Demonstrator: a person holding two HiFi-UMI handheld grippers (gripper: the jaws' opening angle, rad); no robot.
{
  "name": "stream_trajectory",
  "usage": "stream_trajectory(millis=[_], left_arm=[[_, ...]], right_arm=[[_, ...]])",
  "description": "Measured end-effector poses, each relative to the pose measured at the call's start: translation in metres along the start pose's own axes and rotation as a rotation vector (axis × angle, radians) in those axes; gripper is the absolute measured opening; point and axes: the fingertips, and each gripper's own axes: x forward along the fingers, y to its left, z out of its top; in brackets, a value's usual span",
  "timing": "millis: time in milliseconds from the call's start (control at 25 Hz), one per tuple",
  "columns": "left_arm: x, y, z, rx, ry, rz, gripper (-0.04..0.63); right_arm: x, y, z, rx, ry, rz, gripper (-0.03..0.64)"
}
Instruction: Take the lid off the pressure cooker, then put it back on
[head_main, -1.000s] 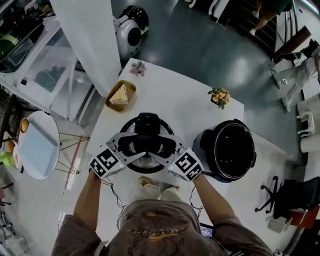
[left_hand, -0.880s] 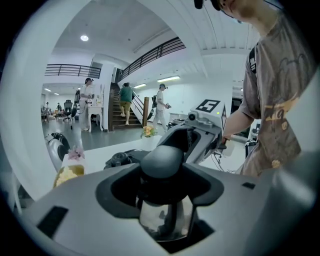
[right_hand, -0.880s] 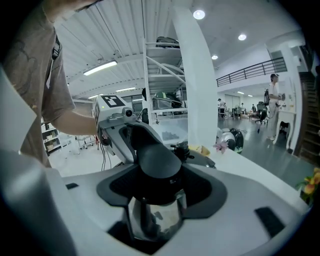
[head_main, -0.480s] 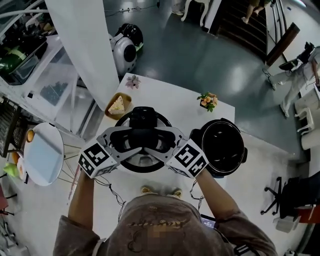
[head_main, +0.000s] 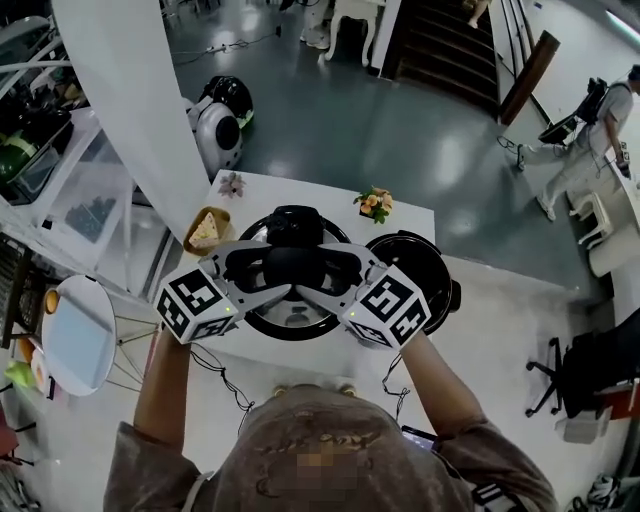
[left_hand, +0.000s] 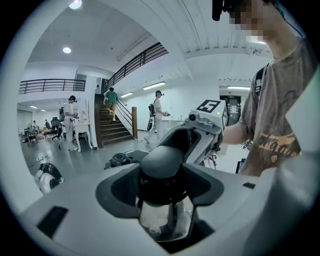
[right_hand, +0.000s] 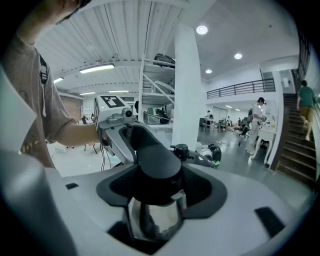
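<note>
The left gripper and right gripper, jaws wide, each clamp an end of the black handle between them, the round, dark-rimmed, shiny-centred lid hanging beneath.

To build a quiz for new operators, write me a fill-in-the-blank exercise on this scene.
1. The left gripper and the right gripper both clamp the lid by its black ____.
2. In the head view, the open pot stands to the lid's ____.
3. The potted flowers stand on the white ____.

Missing words: handle; right; table.
</note>
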Motion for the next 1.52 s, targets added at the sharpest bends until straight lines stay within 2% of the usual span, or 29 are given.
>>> stream_trajectory(millis=[320,600,840,1120,1520], left_arm=[[0.095,-0.070,0.056,0.048,-0.005,-0.108,0.264],[0.106,-0.068,0.050,0.067,-0.029,-0.189,0.264],[0.165,-0.119,0.077,0.092,-0.027,-0.239,0.264],[0.183,-0.114,0.072,0.124,-0.023,-0.327,0.264],[0.211,-0.100,0.060,0.198,0.035,-0.502,0.264]], right_arm=[[-0.120,-0.035,-0.040,0.050,0.003,-0.109,0.267],[-0.120,-0.040,-0.050,0.071,0.031,-0.189,0.267],[-0.195,-0.054,-0.083,0.099,0.033,-0.241,0.267],[-0.195,-0.066,-0.096,0.143,0.035,-0.322,0.267],[-0.188,-0.086,-0.118,0.274,0.020,-0.472,0.267]])
